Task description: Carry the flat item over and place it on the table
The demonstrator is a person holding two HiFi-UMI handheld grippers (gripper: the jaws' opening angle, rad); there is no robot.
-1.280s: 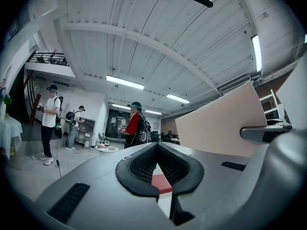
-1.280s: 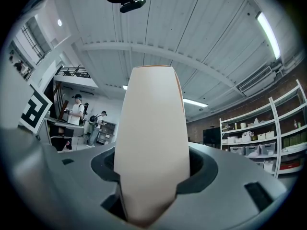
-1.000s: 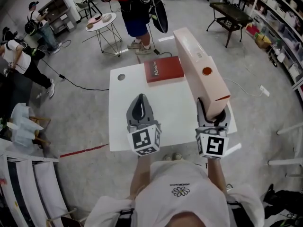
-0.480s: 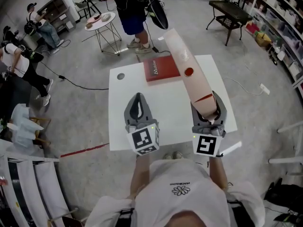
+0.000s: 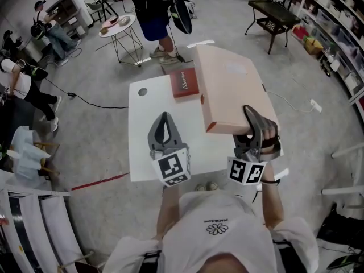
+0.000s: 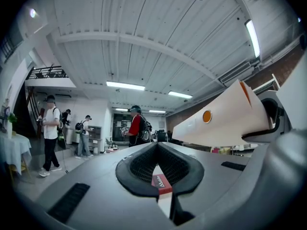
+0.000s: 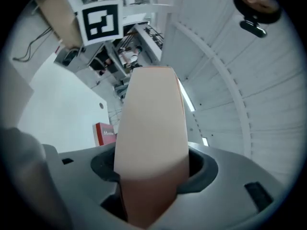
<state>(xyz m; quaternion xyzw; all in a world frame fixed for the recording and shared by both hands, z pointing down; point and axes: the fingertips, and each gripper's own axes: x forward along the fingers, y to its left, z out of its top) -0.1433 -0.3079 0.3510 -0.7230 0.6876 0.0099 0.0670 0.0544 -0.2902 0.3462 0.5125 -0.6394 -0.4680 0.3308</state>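
Observation:
A flat pale-pink box [image 5: 230, 87] hangs nearly level over the right half of the white table [image 5: 148, 152]. My right gripper [image 5: 253, 124] is shut on its near corner, rolled onto its side. In the right gripper view the box [image 7: 153, 128] fills the space between the jaws and hides what lies beyond. My left gripper [image 5: 165, 118] hovers over the table's near middle, shut and holding nothing. In the left gripper view the box [image 6: 225, 121] shows at the right, with an orange dot on its edge.
A red box [image 5: 185, 82] lies on the table's far edge, by a round hole [image 5: 142, 91]. Beyond stand a person [image 5: 156, 10], a round side table [image 5: 118, 24] and a black table [image 5: 276, 13]. Shelves [image 5: 341, 27] line the right; people [image 5: 23, 78] and a cable are left.
The pink box has swung from standing on edge, tilted away from me, to lying nearly flat, as my right gripper rolled over. The left gripper has hardly moved.

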